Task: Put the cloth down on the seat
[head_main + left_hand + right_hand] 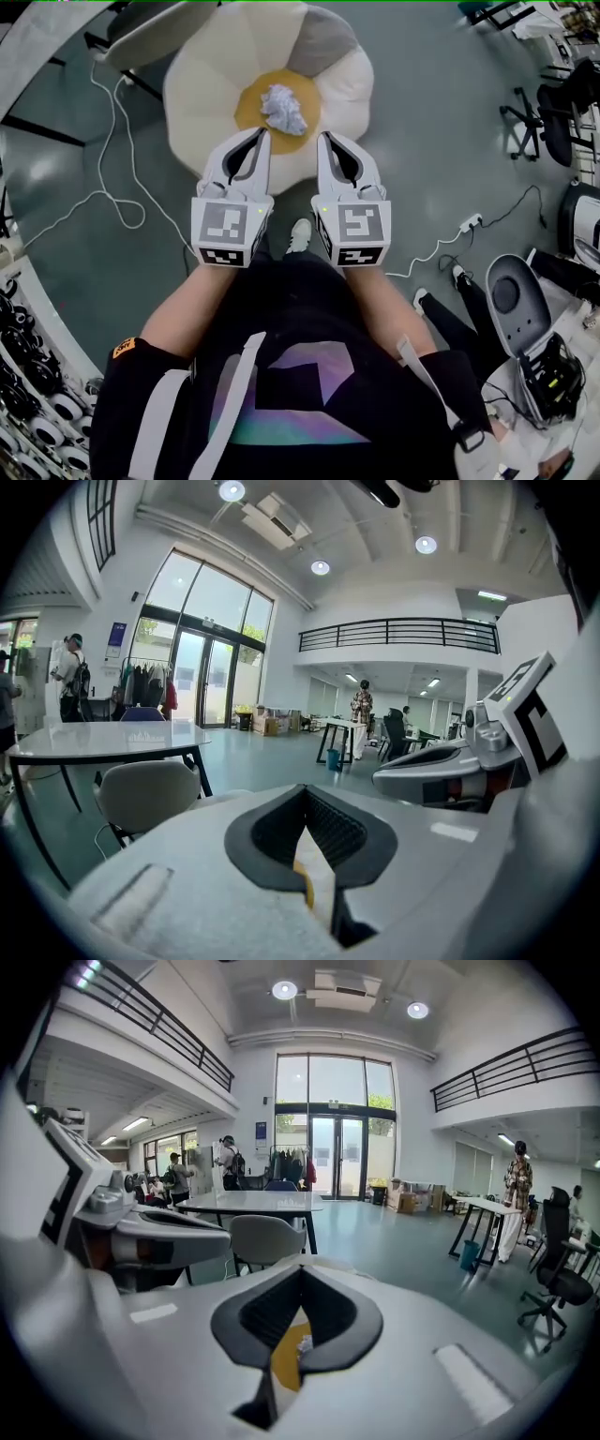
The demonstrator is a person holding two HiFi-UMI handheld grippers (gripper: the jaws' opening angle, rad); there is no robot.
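Drop looks basically done: the cloth [283,110] sits crumpled on the yellow middle of the seat [206,84]. The left gripper [255,137] and right gripper [326,139] are both pinched closed on nothing, so next is probably just backing clear.

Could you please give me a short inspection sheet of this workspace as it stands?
Surface: flower-shaped seat with yellow centre, on the floor.
Job's things: crumpled cloth lies on the seat's centre.
Clutter: nothing seen.
Grippers: left gripper and right gripper both shut, empty, above the seat's near edge.
Cables: white cable loops on floor at left; power strip at right.
Surroundings: table, chair, people in an open hall.
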